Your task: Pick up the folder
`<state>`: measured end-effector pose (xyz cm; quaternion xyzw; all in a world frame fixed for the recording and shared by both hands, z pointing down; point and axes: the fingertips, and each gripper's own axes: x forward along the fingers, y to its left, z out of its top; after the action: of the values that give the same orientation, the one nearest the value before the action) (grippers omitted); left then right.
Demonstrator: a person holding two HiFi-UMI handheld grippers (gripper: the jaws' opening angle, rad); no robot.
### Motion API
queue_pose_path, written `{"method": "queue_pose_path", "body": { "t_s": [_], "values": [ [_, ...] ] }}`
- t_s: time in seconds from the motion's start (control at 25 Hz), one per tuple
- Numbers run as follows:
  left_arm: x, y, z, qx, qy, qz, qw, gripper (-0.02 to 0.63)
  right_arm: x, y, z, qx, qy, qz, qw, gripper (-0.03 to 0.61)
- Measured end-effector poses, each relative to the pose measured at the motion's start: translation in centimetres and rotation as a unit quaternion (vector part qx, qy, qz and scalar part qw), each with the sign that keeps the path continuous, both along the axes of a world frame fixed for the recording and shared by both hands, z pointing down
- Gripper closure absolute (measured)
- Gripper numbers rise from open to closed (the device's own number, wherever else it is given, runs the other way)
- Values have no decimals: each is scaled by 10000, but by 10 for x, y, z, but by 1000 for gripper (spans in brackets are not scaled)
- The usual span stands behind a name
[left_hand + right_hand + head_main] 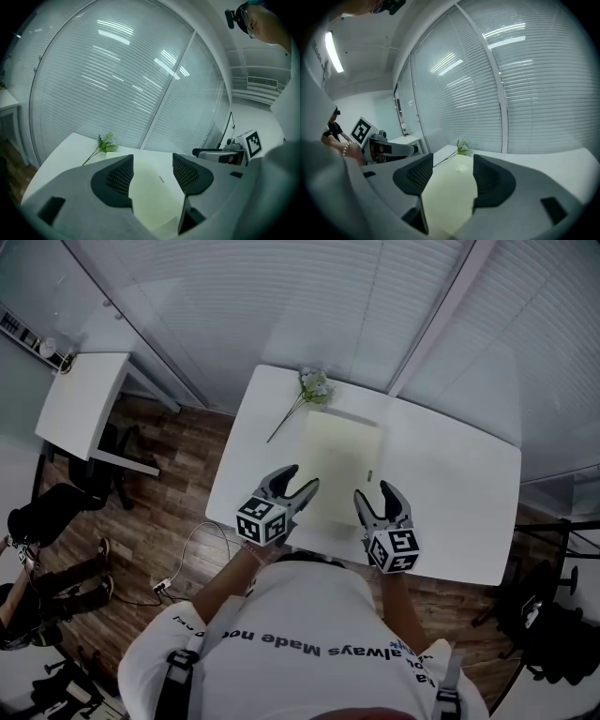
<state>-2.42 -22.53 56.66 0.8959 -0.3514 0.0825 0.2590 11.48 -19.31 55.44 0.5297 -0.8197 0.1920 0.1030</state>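
A pale yellow-green folder (340,465) lies flat in the middle of the white table (450,493), with a small clip mark near its right edge. My left gripper (294,486) hovers at the folder's near left corner, jaws apart and nothing between them. At the near right corner my right gripper (375,495) stands the same way, open and empty. In the left gripper view the folder (154,192) shows between the two dark pads (119,180). The right gripper view has the folder (450,197) under its jaws too.
A sprig of pale flowers (309,390) lies at the table's far edge, just beyond the folder's far left corner. A second white desk (80,404) stands to the left over wooden floor. Glass walls with blinds run behind. A cable and plug lie on the floor at left.
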Motion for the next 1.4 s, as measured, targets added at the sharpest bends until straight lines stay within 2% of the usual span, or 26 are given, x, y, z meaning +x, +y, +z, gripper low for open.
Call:
{"method": "queue_pose_path", "body": {
  "t_s": [0.32, 0.76, 1.08, 1.4],
  "values": [
    [-6, -11, 55, -471, -192, -65, 9987, 348, 12, -5, 58, -529, -342, 133, 9979, 316],
    [-14, -17, 127, -1145, -436, -36, 9925, 301, 15, -10, 118, -1140, -344, 68, 9929, 284],
    [-19, -14, 162, -1703, -282, -25, 9850, 277, 17, -10, 154, -1590, -578, 176, 9854, 265],
    [-16, -17, 180, -1955, -226, -9, 9804, 268, 18, -5, 186, -2059, -963, 226, 9736, 258]
  ]
}}
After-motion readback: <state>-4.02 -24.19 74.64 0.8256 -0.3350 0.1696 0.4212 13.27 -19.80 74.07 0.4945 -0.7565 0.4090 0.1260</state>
